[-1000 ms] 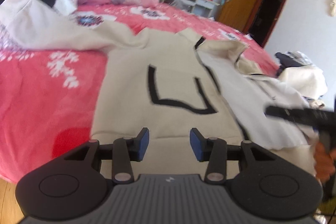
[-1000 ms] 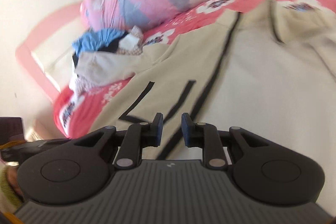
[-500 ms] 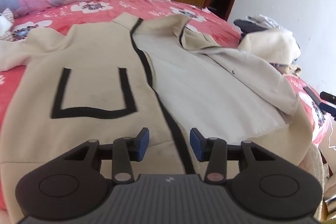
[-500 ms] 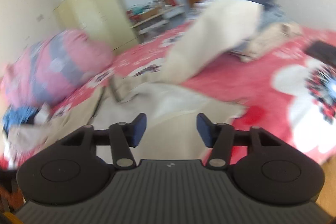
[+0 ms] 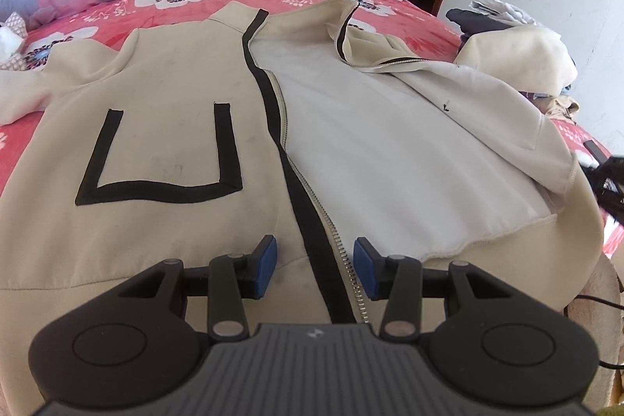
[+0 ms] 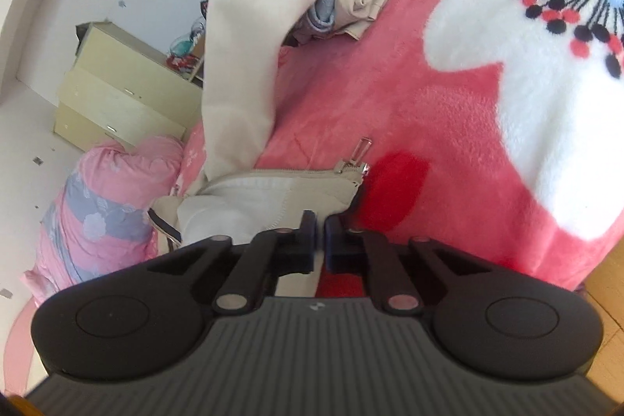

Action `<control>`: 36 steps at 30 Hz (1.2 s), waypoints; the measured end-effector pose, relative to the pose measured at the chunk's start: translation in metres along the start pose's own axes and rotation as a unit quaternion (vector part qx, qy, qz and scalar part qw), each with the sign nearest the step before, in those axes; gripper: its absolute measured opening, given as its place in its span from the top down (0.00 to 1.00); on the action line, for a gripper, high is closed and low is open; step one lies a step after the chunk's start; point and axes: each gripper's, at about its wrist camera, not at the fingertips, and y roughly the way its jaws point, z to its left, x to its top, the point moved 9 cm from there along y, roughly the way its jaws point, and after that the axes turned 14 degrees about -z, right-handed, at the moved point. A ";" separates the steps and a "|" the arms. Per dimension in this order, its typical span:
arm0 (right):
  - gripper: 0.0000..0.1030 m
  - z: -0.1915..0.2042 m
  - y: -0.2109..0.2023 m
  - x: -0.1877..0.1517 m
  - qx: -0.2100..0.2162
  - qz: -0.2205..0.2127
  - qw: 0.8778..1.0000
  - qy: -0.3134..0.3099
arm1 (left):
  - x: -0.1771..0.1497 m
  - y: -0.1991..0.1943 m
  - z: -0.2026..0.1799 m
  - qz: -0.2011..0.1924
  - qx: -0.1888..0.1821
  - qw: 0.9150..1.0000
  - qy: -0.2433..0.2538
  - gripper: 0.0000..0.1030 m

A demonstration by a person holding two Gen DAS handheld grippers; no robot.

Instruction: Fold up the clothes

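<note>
Jacket (image 5: pixel 187 127) is showing no readable label; your left gripper (image 5: pixel 315 268) is hovering released, while only the right view is showing your right gripper (image 6: pixel 319 240) clenching its hem.

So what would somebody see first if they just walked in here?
Probably the big cream zip-up jacket lying open on the bed, with a black U-shaped stripe on its front panel. Next, the bright red flowered blanket under it. The left tongs hang open over the zipper, while the right tongs are pinched together at the jacket's bottom corner.
</note>
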 end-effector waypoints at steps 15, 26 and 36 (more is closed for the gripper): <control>0.99 0.238 -0.087 -0.116 0.368 0.119 0.876 -0.287 | -0.001 -0.035 0.013 -0.031 -0.009 0.998 -0.049 0.56; 0.99 0.220 -0.102 -0.217 0.345 0.239 0.824 -0.380 | -0.011 -0.065 0.034 -0.042 -0.015 0.995 -0.087 0.57; 0.99 0.236 -0.100 -0.211 0.341 0.182 0.852 -0.352 | -0.008 -0.074 0.042 -0.052 -0.009 0.995 -0.085 0.57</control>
